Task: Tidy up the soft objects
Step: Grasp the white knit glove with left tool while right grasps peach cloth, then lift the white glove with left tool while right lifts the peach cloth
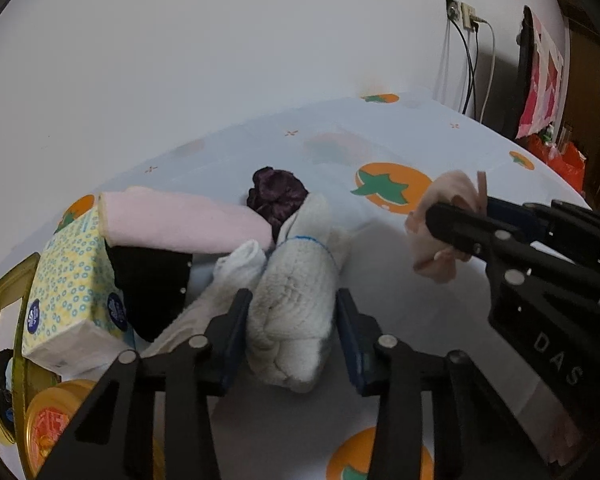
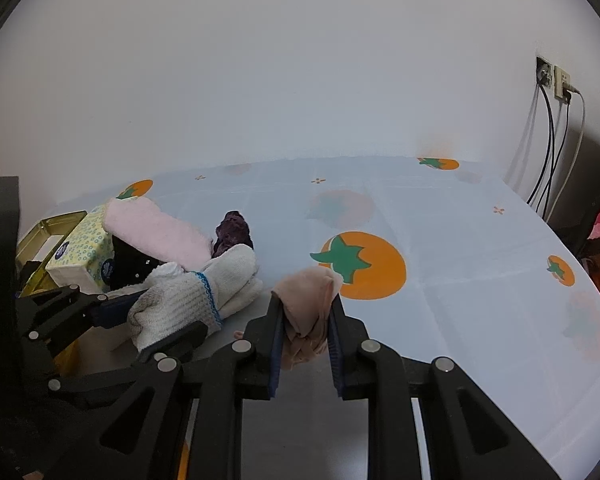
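A peach stocking [image 2: 308, 312] is clamped in the right gripper [image 2: 305, 320]; the left gripper [image 1: 292, 320] is closed around a white work glove [image 1: 296, 304]. The worktop [image 2: 460, 280] pile is judged largely unsorted.

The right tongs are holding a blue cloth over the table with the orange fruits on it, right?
Not blue. The right tongs hold a beige-pink cloth over the table with the orange fruit pattern. The right wrist view shows it pinched between the pads.
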